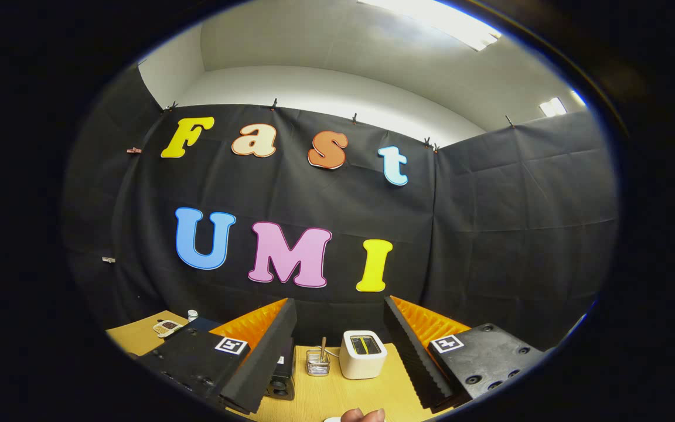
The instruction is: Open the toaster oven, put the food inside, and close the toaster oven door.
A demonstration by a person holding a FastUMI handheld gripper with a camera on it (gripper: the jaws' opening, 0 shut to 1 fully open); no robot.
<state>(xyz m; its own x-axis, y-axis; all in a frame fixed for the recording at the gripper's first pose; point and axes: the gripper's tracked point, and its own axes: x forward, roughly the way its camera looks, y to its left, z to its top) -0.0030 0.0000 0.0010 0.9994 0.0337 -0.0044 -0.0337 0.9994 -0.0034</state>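
My gripper (338, 305) is open, its two fingers spread wide and raised above a wooden table (337, 398), with nothing between them. Beyond the fingers a white toaster-like appliance (362, 353) with a slot on top stands on the table. To its left, a small black box with round dials (282, 384) is partly hidden behind the left finger (255, 363); I cannot tell whether it is the oven. At the near table edge what looks like a person's fingertips (362, 415) pokes in beside a small white object (331, 419). No food can be made out.
A wire holder with a stick in it (318, 362) stands just left of the white appliance. Far left on the table lie a small white device (167, 327) and a little white jar (193, 315). Black cloth walls close the booth behind and to the right.
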